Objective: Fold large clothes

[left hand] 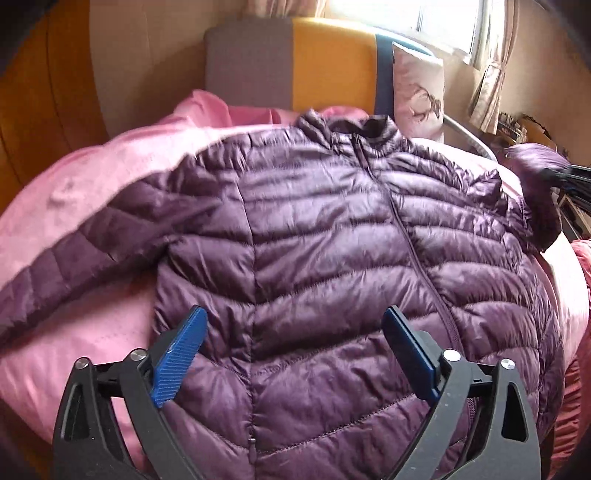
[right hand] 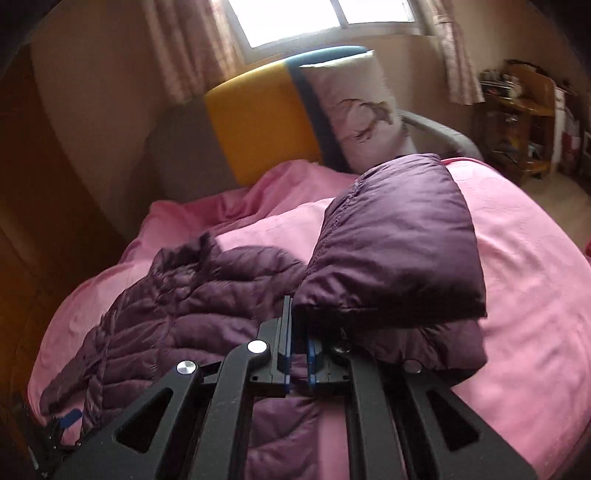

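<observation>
A purple quilted puffer jacket lies front up, zipped, on a pink bed cover, collar toward the headboard. Its left sleeve stretches out to the left. My left gripper is open and empty, just above the jacket's lower hem. My right gripper is shut on the cuff end of the jacket's right sleeve and holds it lifted above the bed; this sleeve end and gripper also show in the left wrist view. The jacket body lies to the left below it.
A grey, yellow and blue headboard stands at the back with a white pillow against it. A window with curtains is behind. A cluttered wooden shelf stands at the right beyond the bed.
</observation>
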### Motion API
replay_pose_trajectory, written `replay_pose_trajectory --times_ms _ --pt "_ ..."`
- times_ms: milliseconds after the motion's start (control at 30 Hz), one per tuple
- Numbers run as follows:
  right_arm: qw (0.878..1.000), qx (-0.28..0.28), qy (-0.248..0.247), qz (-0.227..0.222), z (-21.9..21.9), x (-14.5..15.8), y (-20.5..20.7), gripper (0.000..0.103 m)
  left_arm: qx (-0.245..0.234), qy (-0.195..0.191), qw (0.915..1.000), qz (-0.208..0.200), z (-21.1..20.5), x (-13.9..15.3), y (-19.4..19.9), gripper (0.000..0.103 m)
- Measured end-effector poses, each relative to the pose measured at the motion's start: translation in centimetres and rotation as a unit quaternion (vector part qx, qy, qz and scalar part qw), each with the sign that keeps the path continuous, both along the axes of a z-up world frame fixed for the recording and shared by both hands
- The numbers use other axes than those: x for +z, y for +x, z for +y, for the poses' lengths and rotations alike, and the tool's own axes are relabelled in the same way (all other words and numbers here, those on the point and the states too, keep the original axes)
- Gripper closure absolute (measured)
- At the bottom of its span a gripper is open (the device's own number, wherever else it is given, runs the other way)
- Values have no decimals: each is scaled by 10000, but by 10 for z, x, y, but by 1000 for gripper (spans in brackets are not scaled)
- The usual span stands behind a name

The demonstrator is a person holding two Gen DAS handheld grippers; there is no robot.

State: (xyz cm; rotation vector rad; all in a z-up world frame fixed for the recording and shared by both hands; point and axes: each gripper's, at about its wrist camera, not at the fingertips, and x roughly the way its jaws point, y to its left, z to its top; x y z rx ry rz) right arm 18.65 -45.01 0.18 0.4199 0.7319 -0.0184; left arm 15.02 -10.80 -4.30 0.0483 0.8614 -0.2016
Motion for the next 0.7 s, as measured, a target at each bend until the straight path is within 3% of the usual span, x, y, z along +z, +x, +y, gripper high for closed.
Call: replay_pose_trajectory --times_ms 200,467,533,600,700 --pt "9945 1022 5 225 112 -23 34 97 156 37 9994 -296 11 16 -6 6" --pt "9814 1840 -47 536 210 -48 59 96 318 8 9988 -364 25 20 -10 6" --pt "9780 1995 -47 613 228 -54 63 89 339 -6 9987 -372 28 20 -11 6" --pt "9756 2100 8 647 239 -60 60 72 362 -12 9986 -376 31 19 -12 6" --pt "9727 2227 72 653 248 -64 57 64 388 -1 9985 -376 34 18 -12 6"
